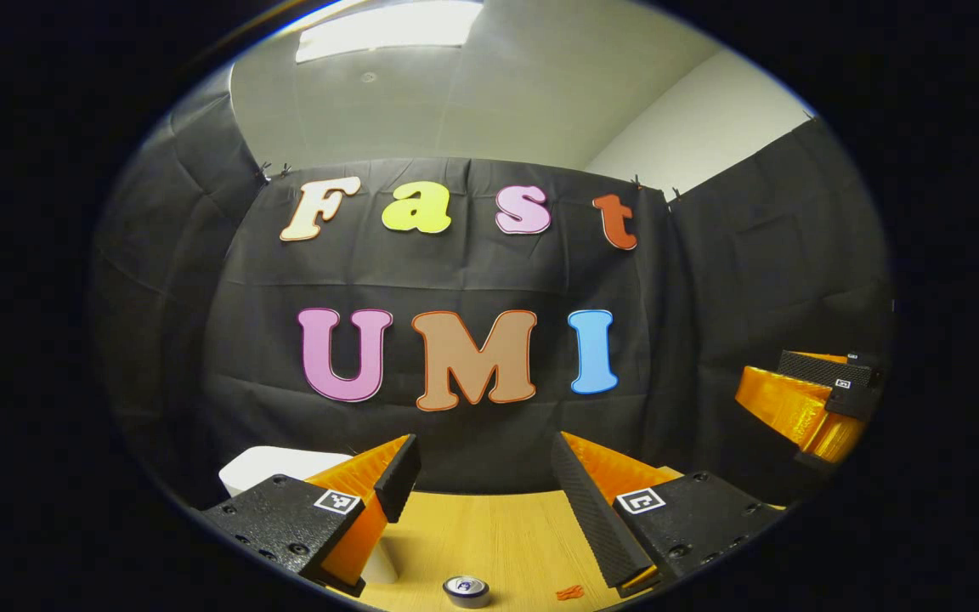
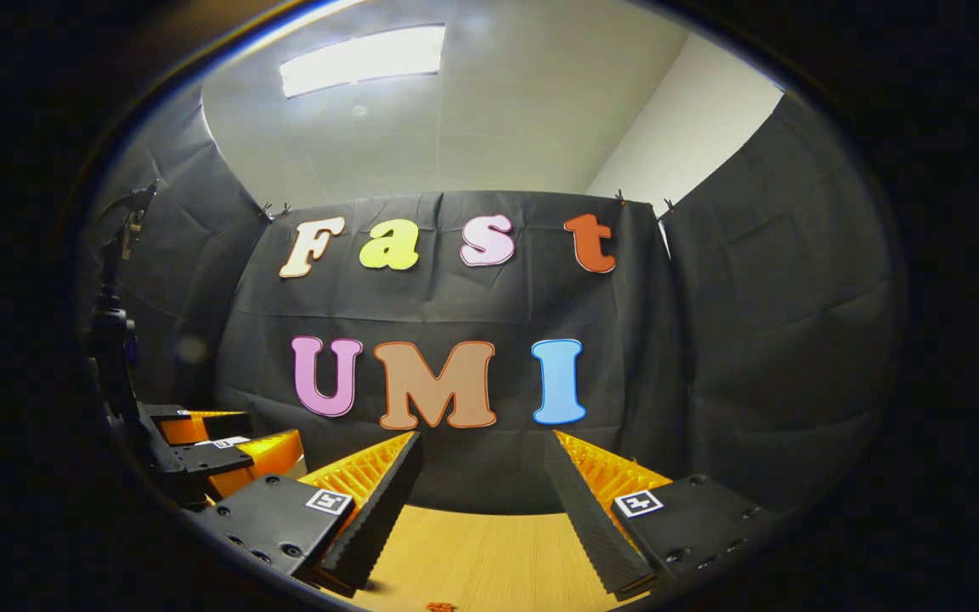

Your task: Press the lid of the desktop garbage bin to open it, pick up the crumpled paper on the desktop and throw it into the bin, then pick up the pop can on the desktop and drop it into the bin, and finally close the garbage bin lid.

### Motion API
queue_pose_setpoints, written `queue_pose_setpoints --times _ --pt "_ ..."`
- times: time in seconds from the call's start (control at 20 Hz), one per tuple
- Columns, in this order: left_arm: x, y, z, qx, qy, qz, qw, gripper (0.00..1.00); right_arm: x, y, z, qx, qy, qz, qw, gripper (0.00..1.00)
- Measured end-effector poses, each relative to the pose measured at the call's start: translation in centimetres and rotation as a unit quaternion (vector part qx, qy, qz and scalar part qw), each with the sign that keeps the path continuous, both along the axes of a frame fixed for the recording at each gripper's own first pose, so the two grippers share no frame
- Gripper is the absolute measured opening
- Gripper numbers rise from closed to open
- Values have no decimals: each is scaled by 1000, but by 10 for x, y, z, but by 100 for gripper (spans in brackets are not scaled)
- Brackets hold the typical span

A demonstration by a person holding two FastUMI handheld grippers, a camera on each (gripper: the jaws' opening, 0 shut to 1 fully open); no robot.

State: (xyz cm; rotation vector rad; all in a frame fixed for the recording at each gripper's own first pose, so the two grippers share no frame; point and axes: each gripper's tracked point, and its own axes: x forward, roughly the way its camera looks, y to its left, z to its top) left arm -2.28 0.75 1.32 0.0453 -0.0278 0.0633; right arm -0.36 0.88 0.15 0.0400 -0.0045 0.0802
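Note:
The pop can stands upright on the wooden table, low in the left gripper view and just ahead of my left gripper. That gripper is open, with nothing between its fingers. A white bin sits to the left, partly hidden behind the left finger. My right gripper hovers over the table, open and holding nothing. It also appears at the far right of the left gripper view as the right gripper. The left gripper shows at the lower left of the right gripper view.
A small orange scrap lies on the table to the right of the can, and the scrap also shows at the bottom of the right gripper view. Black cloth walls close the booth at the back and on both sides.

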Motion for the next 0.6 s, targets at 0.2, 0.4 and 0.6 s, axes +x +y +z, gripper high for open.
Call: queue_pose_setpoints --times 0.2,0.4,0.6 --pt "-7 9 4 4 -6 13 1000 93 1 1 -5 12 9 3 1000 96" --pt "-13 17 0 -2 -1 25 1000 93 2 7 -10 15 18 9 1000 96" --pt "-14 18 -3 -2 4 27 1000 93 2 10 -14 10 24 12 1000 96"
